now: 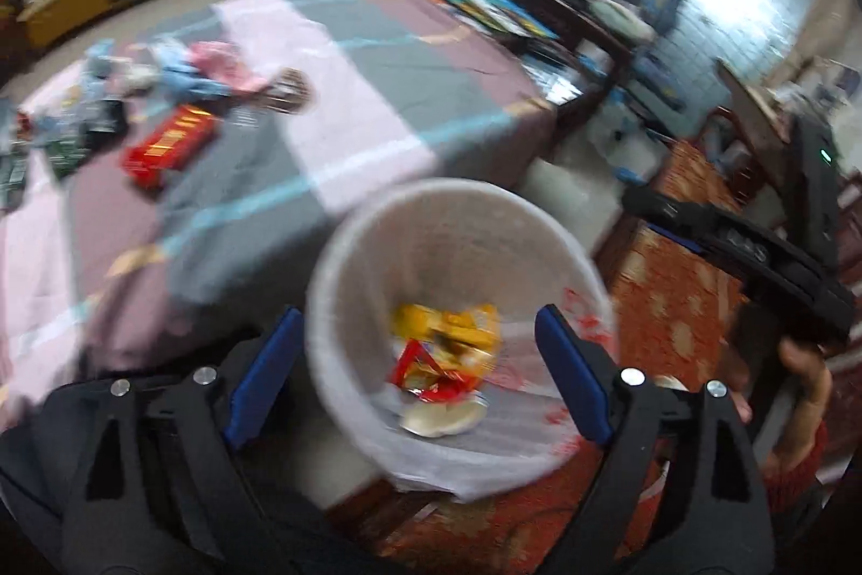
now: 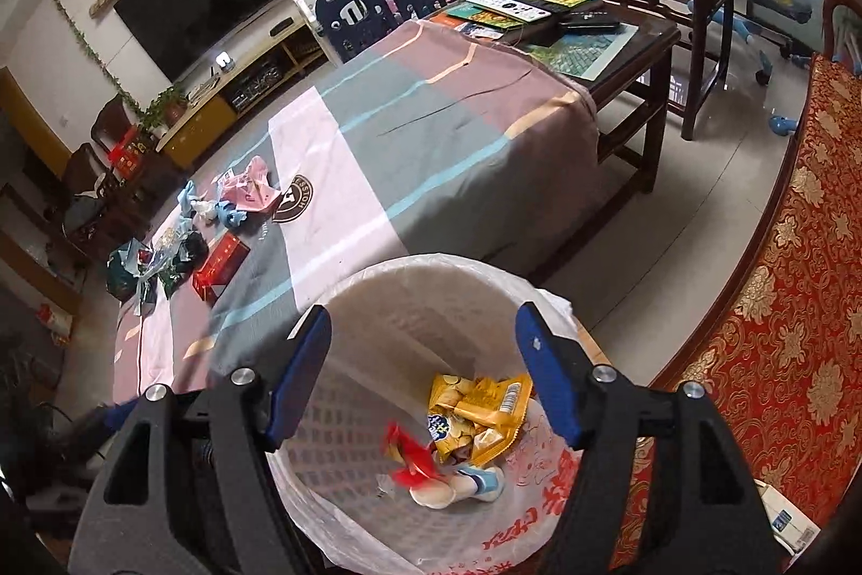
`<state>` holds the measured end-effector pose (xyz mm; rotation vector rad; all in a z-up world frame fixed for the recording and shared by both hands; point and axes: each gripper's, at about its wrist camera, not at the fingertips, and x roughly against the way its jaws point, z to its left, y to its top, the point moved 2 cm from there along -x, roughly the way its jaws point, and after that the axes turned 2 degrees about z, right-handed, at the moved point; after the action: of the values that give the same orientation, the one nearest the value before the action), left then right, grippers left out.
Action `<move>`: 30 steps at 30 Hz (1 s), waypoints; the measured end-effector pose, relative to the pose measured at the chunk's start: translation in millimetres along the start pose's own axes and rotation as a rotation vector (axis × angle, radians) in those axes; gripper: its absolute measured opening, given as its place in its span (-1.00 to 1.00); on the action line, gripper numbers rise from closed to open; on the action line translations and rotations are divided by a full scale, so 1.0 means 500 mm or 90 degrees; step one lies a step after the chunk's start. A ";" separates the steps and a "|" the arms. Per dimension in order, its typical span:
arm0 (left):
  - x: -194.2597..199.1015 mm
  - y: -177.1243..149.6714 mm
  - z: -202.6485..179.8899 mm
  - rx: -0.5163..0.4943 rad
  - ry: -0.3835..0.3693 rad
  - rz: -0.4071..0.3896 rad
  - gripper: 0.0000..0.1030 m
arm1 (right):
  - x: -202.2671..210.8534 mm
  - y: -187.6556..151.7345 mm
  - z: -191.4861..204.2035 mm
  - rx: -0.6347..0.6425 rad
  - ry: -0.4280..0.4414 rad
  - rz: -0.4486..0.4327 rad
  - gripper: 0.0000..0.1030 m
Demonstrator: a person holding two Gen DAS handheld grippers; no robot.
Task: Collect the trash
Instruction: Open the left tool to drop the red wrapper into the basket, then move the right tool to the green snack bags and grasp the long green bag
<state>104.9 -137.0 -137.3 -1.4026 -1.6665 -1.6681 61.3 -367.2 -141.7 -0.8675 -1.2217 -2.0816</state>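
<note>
A white bin lined with a plastic bag (image 2: 377, 300) stands beside the cloth-covered table; it also shows in the left wrist view (image 1: 388, 219). Inside lie yellow wrappers (image 2: 479, 408), a red wrapper (image 2: 415, 462) and a small white-and-blue item (image 2: 468, 483). My right gripper (image 2: 423, 370) is open and empty right above the bin. My left gripper (image 1: 417, 375) is open and empty above the bin too. On the table lie a red box (image 2: 218, 265) and a heap of crumpled wrappers (image 2: 161, 257), with pink and blue ones (image 2: 237, 195) behind.
The striped cloth (image 2: 431, 144) covers the table. A dark wooden side table (image 2: 635, 36) with books and remotes stands behind. A red patterned sofa (image 2: 781, 305) is at the right. The other gripper's body and a hand (image 1: 797, 284) show at the right of the left wrist view.
</note>
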 end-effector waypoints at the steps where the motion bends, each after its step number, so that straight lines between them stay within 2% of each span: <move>1: 0.015 0.004 0.032 0.019 0.059 -0.019 0.72 | -0.010 -0.002 0.014 0.007 0.003 0.004 0.36; 4: 0.062 0.012 0.139 0.094 0.213 -0.068 0.72 | -0.046 -0.007 0.078 0.050 0.018 0.023 0.36; 6: 0.098 0.008 0.222 0.164 0.268 -0.093 0.72 | -0.080 -0.008 0.143 0.085 0.050 0.035 0.36; 9: 0.151 -0.018 0.342 0.266 0.315 -0.126 0.72 | -0.147 -0.004 0.283 0.156 0.105 0.052 0.36; 13: 0.199 -0.061 0.460 0.343 0.367 -0.145 0.72 | -0.225 -0.009 0.504 0.263 0.203 0.071 0.36; 15: 0.212 -0.087 0.509 0.381 0.373 -0.145 0.73 | -0.275 -0.019 0.633 0.312 0.257 0.102 0.36; 17: 0.222 -0.128 0.567 0.425 0.376 -0.143 0.73 | -0.327 -0.035 0.746 0.348 0.284 0.130 0.26; 19: 0.229 -0.156 0.611 0.459 0.383 -0.141 0.73 | -0.392 -0.051 0.846 0.351 0.319 0.177 0.21; 21: 0.237 -0.180 0.651 0.493 0.385 -0.142 0.73 | -0.472 -0.057 0.934 0.337 0.305 0.207 0.21; 24: 0.251 -0.208 0.702 0.539 0.389 -0.149 0.73 | -0.579 -0.059 1.010 0.289 0.251 0.235 0.21; 27: 0.251 -0.216 0.717 0.559 0.380 -0.152 0.73 | -0.657 -0.064 1.051 0.284 0.181 0.233 0.22; 30: 0.241 -0.219 0.723 0.568 0.378 -0.149 0.73 | -0.703 -0.075 1.060 0.278 0.170 0.247 0.21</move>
<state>94.2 258.2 -169.3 -0.2656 -1.8535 -1.0215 384.0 174.4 -232.8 -0.5487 -1.1875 -1.4901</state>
